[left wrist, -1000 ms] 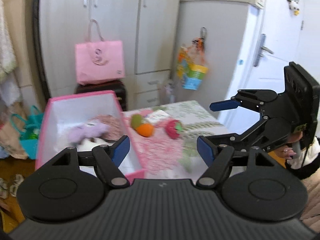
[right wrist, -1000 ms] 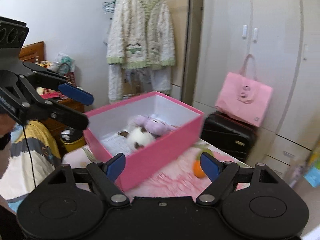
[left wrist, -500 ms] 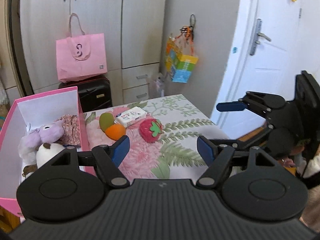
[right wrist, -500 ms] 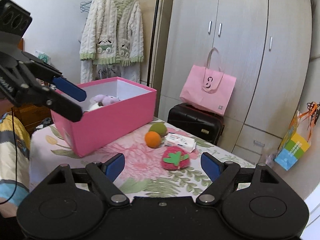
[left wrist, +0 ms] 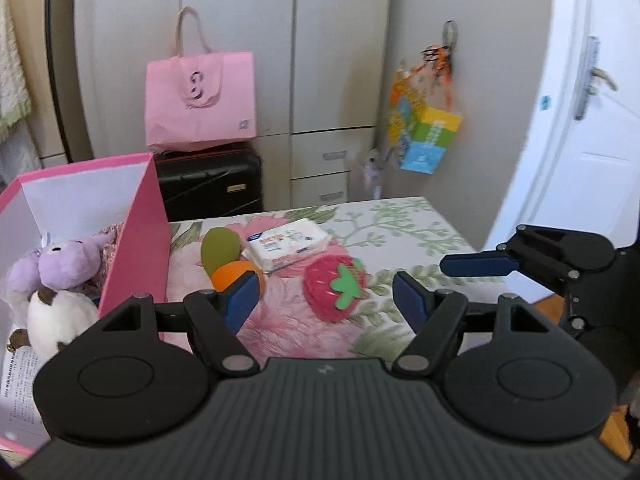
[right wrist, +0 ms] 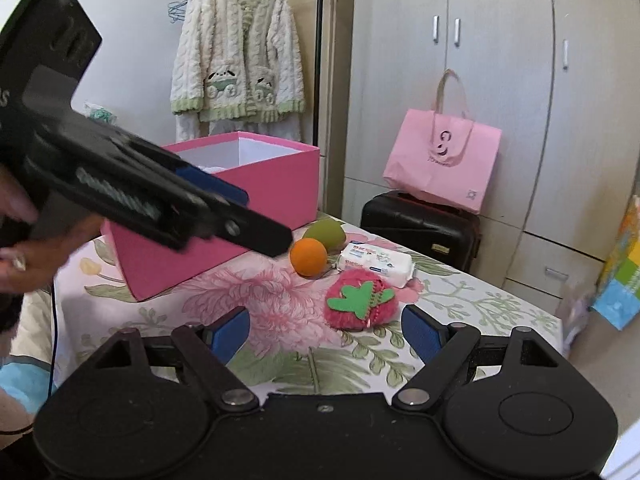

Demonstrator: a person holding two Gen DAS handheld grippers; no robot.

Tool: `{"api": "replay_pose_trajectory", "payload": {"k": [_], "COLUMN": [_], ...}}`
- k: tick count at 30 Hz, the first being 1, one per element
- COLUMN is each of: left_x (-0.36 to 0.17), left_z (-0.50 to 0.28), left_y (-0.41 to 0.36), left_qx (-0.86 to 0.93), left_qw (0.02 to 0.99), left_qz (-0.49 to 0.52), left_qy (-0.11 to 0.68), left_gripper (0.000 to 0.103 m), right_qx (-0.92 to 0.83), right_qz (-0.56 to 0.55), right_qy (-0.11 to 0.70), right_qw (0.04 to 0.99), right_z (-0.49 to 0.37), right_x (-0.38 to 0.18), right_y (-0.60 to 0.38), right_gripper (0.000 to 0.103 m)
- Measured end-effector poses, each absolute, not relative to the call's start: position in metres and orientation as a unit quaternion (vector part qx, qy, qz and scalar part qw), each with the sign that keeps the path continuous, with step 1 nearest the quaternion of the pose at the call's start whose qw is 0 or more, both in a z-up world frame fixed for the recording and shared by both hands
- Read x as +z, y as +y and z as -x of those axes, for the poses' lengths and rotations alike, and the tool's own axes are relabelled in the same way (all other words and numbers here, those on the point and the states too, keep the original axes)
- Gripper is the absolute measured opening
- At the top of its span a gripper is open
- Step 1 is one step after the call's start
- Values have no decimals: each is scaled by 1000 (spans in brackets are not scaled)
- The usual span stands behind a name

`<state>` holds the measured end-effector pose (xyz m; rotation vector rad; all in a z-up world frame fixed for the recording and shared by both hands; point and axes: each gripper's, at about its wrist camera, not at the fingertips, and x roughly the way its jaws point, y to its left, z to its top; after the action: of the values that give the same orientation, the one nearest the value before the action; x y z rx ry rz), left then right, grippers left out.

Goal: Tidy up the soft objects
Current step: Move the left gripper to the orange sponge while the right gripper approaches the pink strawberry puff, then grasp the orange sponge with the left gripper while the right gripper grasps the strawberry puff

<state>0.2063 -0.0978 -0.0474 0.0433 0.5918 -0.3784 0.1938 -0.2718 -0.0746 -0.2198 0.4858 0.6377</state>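
L gripper [left wrist: 322,300] jaws wide, nothing between them — hovers over the floral-cloth table [left wrist: 404,220], aimed at the strawberry plush [left wrist: 334,292]. R gripper [right wrist: 326,330] also wide, empty, strawberry plush [right wrist: 362,298] on the cloth just past its fingertips. R gripper also shows at right edge of L wrist view [left wrist: 452,282], blue pads spread.

Loose items on table: orange plush ball [right wrist: 308,257] touching green plush [right wrist: 325,233] behind it; wipes pack [right wrist: 376,264] just beside both, strawberry nearest the cams. All 4 sit close together, right of the pink box [right wrist: 256,196].

Pink box [left wrist: 136,240] open-topped, on table's left side. Inside: purple plush [left wrist: 60,266] on top of a white/brown plush [left wrist: 56,316], some floral fabric behind, printed paper at the bottom.

Bkgd: pink tote [left wrist: 200,100] on black suitcase [left wrist: 210,186], wardrobe behind.
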Motion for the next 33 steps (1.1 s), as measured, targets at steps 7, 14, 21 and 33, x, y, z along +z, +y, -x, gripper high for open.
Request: {"api": "replay_pose_trajectory", "payload": {"k": [7,14,21,33], "left_x": [-75,-99,-113,-103], "left_z": [-248,-277,-289,-274], "left_y": [-102,-99,-100,-89], "left_qx": [-96,-41,-16,-40], "left_qw": [955,953,950,950], "left_qz": [-7,-8,-23,1], "left_qy": [282,300,312,309], "left_gripper": [70,69,56,43], "right_qx": [320,326,330,299], "right_qz": [132,124,111,110], "right_qy": [258,282,302,294], "right_qw": [902,894,887,901], "right_z": [-245,-278,-291,-273], "right_x": [-97,-115,-127,-119], "right_y": [-253,-245,-245,-245], "right_gripper": [86,86,72,59]}}
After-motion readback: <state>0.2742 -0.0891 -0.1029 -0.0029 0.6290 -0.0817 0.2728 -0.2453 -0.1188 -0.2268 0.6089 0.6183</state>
